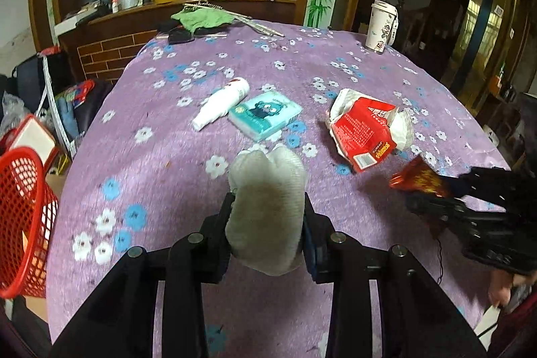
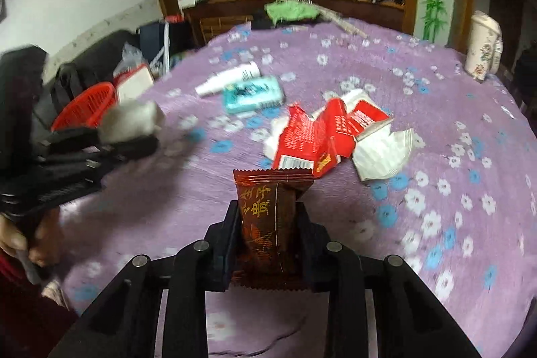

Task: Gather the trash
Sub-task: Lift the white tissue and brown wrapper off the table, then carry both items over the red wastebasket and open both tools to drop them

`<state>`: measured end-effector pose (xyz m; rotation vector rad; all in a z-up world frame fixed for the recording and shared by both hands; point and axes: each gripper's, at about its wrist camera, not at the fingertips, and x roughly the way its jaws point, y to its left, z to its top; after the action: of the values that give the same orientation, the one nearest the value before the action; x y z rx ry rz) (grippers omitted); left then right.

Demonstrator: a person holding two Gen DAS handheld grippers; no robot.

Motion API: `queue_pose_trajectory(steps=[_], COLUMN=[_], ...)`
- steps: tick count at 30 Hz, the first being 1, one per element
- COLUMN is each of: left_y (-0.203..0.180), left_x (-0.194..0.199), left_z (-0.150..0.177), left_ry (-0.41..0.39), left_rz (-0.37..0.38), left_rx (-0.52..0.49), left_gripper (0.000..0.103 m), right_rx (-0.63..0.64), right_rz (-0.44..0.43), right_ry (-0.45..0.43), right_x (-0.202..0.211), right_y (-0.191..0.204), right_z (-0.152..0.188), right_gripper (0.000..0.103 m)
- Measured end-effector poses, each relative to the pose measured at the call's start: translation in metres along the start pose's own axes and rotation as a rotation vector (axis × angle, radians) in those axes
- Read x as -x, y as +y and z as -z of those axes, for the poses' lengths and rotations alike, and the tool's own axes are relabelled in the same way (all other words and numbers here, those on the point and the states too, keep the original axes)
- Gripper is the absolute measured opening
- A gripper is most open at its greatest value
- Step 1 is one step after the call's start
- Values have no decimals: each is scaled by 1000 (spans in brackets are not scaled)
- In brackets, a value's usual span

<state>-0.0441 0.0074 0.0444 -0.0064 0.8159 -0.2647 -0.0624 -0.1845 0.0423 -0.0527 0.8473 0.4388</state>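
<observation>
My left gripper (image 1: 268, 207) is shut on a crumpled white tissue wad (image 1: 266, 200), held above the purple flowered tablecloth (image 1: 161, 163). The same wad (image 2: 132, 119) shows in the right wrist view at the left, in the left gripper (image 2: 141, 140). My right gripper (image 2: 268, 210) is shut on a dark red snack wrapper (image 2: 268, 217), which stands upright between the fingers. In the left wrist view that wrapper (image 1: 419, 180) shows at the right in the right gripper (image 1: 433, 193). A torn red and white package (image 1: 365, 130) lies flat in the middle of the table, also seen as the package (image 2: 335, 136).
A red mesh basket (image 1: 23, 223) stands off the table's left edge, the basket (image 2: 84, 109) also visible from the right. A white bottle (image 1: 223, 101) and a teal tissue pack (image 1: 265, 114) lie mid-table. A white cup (image 1: 381, 26) stands at the far right. Green cloth (image 1: 201, 17) lies at the far edge.
</observation>
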Motion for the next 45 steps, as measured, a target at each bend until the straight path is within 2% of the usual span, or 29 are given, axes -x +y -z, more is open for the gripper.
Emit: queue_pose_trajectory(steps=[4,8,14,36,45], left_y=[2,3,2,2,4], left_x=[7,12,15,21,22], left_z=[7,13,20,28,28], left_ry=[-14,-18,-27,-37,-39], left_rz=[2,18,12,-15,-28], left_rx=[2,7,0,-5,-4], left_gripper=[34,34,34,34,35], right_rx=[-33,-81,-118,-64,-60], right_rz=[34,20,22,77,72], right_ry=[-95,-147,-116,-120,-116], right_x=[20,29,20,23,20], right_y=[27,39,42,58,60], right_z=[9,14,14,17,17], right_gripper=[33,33,33,33,33])
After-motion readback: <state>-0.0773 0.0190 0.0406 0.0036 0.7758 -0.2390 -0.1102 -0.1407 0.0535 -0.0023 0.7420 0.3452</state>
